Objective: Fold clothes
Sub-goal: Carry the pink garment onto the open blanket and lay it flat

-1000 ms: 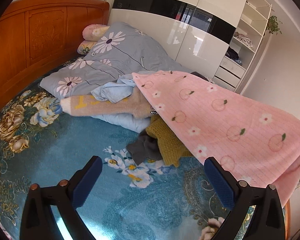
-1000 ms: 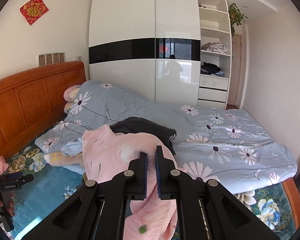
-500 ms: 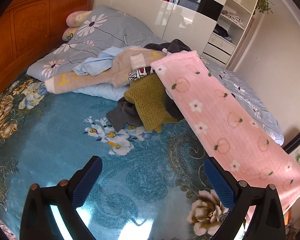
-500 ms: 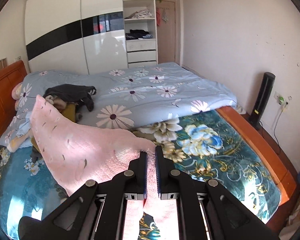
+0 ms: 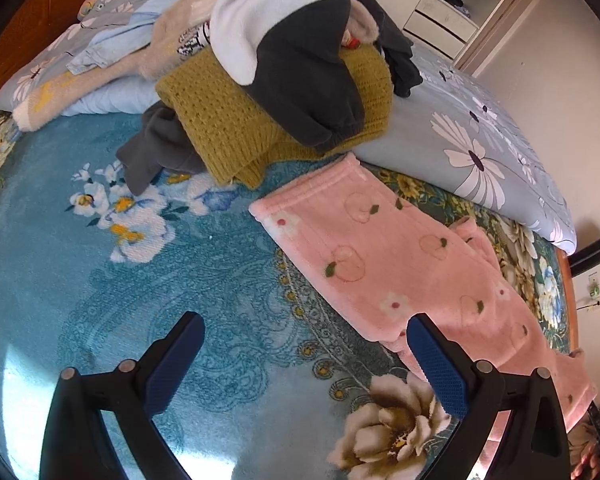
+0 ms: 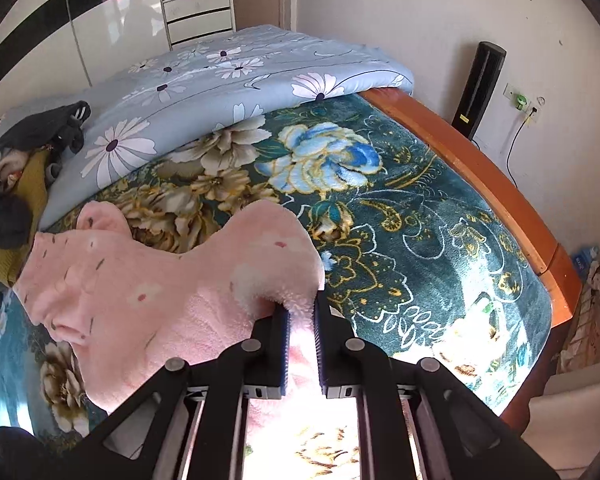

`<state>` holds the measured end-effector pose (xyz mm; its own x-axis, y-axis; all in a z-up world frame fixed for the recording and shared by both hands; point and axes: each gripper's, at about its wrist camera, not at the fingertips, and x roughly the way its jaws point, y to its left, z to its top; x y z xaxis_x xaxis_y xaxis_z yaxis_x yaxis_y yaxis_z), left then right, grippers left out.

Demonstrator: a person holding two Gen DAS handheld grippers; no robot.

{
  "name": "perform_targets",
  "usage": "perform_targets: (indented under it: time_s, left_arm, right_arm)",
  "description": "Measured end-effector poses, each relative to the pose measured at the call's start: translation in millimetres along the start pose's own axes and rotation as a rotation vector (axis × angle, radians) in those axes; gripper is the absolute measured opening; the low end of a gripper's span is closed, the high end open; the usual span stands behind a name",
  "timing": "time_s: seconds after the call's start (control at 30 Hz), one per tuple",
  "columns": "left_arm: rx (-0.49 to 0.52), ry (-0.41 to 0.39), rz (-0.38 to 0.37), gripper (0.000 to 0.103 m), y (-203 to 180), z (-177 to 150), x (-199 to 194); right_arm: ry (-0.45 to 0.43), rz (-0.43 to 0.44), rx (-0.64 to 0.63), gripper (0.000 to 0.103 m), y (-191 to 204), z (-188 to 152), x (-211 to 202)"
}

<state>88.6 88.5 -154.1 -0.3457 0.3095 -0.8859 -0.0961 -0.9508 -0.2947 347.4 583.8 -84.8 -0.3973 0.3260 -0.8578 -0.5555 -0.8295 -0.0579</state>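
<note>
Pink fleece pants with a peach and flower print (image 5: 384,264) lie spread on the teal floral bed blanket (image 5: 100,280), one leg end pointing at the clothes pile. My left gripper (image 5: 304,344) is open and empty, just above the blanket beside the pants' near edge. My right gripper (image 6: 300,312) is shut on the pink pants (image 6: 148,280) at their waist end, holding that part slightly raised above the bed.
A pile of clothes lies beyond the pants: a mustard knit sweater (image 5: 236,120), a black-and-white fleece (image 5: 292,40), grey, cream and light blue garments. A grey daisy-print duvet (image 6: 220,76) covers the far side. The wooden bed frame (image 6: 488,176) and a black tower fan (image 6: 476,88) stand right.
The right gripper pulled the pink pants off the pile toward the bed's foot and lowered them flat. The left gripper moved closer to the blanket and the pants, still open.
</note>
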Motion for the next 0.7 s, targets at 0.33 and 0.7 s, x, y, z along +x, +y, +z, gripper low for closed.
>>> perform_targets:
  time_s: [0.33, 0.7]
  left_arm:
    - [-0.219, 0.119, -0.001, 0.087, 23, 4, 92]
    - [-0.292, 0.072, -0.061, 0.054, 22, 1, 84]
  right_arm:
    - [0.059, -0.049, -0.159, 0.058, 12, -47, -27]
    - [0.065, 0.031, -0.114, 0.058, 56, -78, -43]
